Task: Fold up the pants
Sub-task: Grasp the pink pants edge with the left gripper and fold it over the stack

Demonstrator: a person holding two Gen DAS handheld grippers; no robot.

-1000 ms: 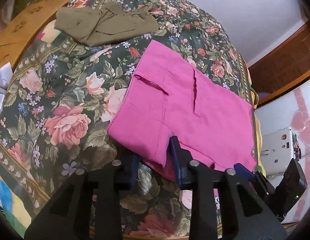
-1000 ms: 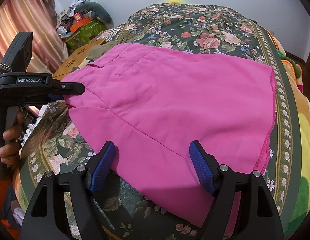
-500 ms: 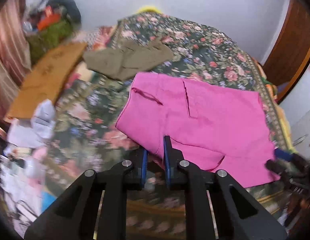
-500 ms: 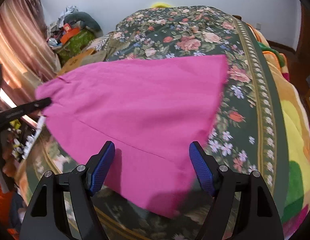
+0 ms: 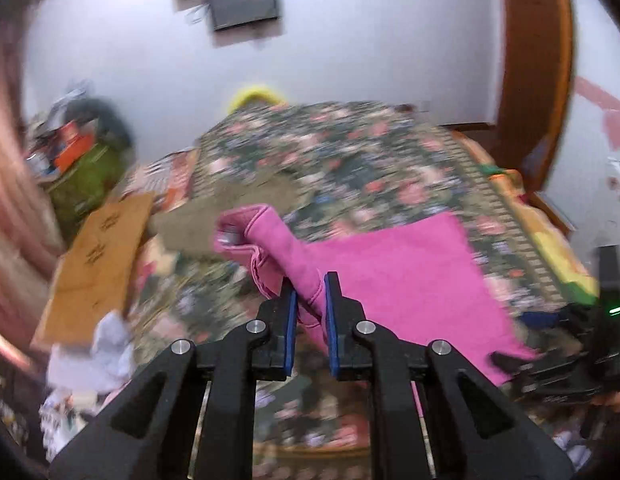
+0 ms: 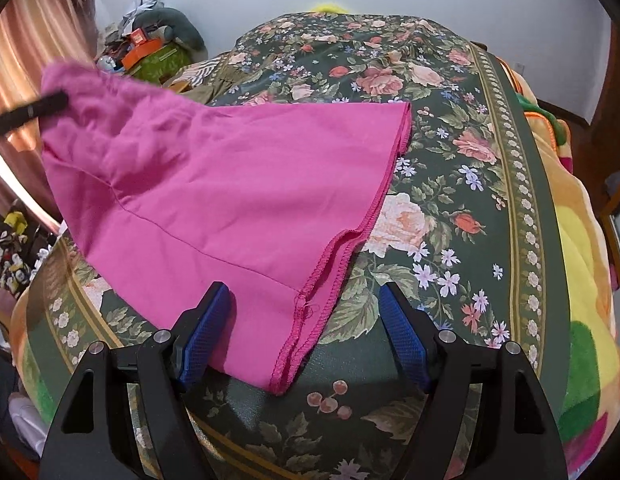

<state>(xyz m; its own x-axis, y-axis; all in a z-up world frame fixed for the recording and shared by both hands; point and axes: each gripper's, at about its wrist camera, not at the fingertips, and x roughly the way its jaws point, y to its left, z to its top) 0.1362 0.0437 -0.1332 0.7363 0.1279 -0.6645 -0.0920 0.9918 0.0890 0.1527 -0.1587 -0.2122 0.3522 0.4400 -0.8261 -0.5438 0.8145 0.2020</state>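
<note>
The pink pants (image 6: 238, 184) lie partly on the floral bed cover (image 6: 450, 184). My left gripper (image 5: 311, 320) is shut on the waist end of the pink pants (image 5: 390, 276) and lifts it off the bed, so the cloth bunches above the jaws. In the right wrist view the left gripper's tip (image 6: 30, 112) shows at the far left, holding the raised cloth. My right gripper (image 6: 306, 340) is open, its blue pads either side of the hem corner near the bed's front edge, touching nothing.
Olive-green pants (image 5: 230, 208) lie farther back on the bed. A brown cardboard sheet (image 5: 98, 256) and a clutter pile (image 6: 150, 52) stand left of the bed. A yellow-orange blanket (image 6: 582, 280) hangs along the right edge.
My left gripper closed on the pants' waist end and lifted it up. The pink cloth has slid left and bunched. My right gripper stayed open near the hem.
</note>
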